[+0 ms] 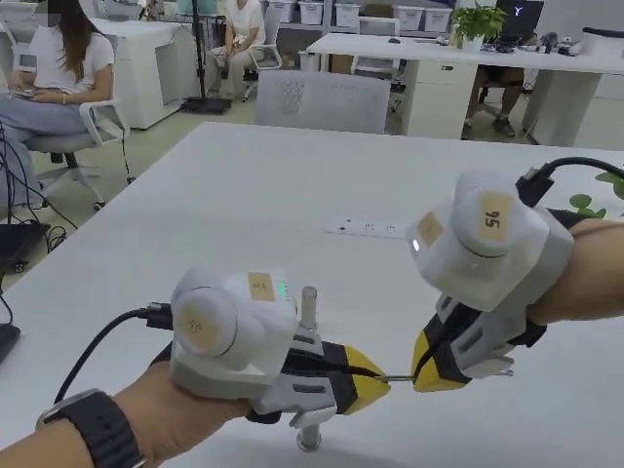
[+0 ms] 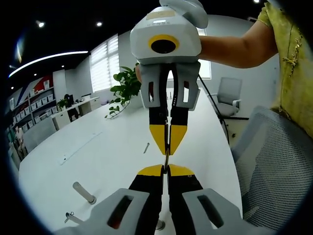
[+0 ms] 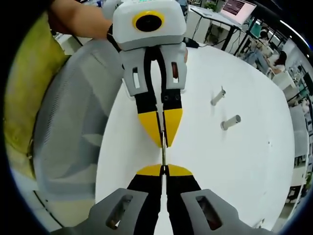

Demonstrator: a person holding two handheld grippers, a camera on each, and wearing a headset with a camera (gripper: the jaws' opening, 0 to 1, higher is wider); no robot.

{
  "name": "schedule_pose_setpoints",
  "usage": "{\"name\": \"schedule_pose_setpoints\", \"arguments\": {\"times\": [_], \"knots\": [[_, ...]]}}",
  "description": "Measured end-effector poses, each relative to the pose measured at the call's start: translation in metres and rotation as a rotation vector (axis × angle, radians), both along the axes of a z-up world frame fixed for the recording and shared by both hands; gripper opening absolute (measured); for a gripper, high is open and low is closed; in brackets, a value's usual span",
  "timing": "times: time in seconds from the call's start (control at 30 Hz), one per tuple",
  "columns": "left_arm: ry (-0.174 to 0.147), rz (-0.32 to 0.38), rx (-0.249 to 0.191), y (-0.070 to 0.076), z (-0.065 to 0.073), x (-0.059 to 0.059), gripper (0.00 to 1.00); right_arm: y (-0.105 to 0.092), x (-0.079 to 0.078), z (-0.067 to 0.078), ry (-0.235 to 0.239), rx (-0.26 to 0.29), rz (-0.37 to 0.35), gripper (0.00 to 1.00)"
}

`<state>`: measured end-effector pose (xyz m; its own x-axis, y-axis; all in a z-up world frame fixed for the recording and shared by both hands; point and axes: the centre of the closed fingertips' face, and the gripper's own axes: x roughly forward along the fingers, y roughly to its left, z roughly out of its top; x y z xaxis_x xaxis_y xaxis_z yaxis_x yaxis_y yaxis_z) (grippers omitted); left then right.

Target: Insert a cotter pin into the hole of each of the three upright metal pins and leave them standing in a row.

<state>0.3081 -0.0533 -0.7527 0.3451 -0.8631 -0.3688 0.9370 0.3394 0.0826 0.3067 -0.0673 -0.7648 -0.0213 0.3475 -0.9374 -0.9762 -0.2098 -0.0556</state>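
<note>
Both grippers sit nose to nose at the lower middle of the head view, and the cotter pin (image 1: 398,378) is strung between them, a thin wire running left to right across the frame. The left gripper (image 1: 378,381) has its jaws pinched tight on one end, and the right gripper (image 1: 421,377) is pinched just as tight on the other. Each gripper view shows the wire going straight up from its own closed yellow tips into the opposite pair.

Now the targets: the rear metal pin (image 1: 309,306) pokes up just behind the left gripper's body, and the front metal pin (image 1: 308,438) stands at the bottom edge, right under that gripper. Both lie left of the wire, so the left gripper is clearly the nearer one. The wire lies level, crosswise to those standing shafts, which looks like the right attitude for threading a cross hole, though the holes themselves are too small to make out from here
</note>
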Motion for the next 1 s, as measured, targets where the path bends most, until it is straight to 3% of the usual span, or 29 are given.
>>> {"name": "schedule_pose_setpoints", "arguments": {"times": [0.4,1.0], "knots": [[0.017,0.007,-0.02,-0.0004,0.0005,-0.002,0.1,-0.0042,0.0036,-0.0005,-0.001,-0.006,-0.024,0.02],[0.024,0.015,-0.03,0.0008,-0.0022,-0.0034,0.13,-0.0064,0.0022,-0.005,0.008,-0.026,-0.04,0.02]]}}
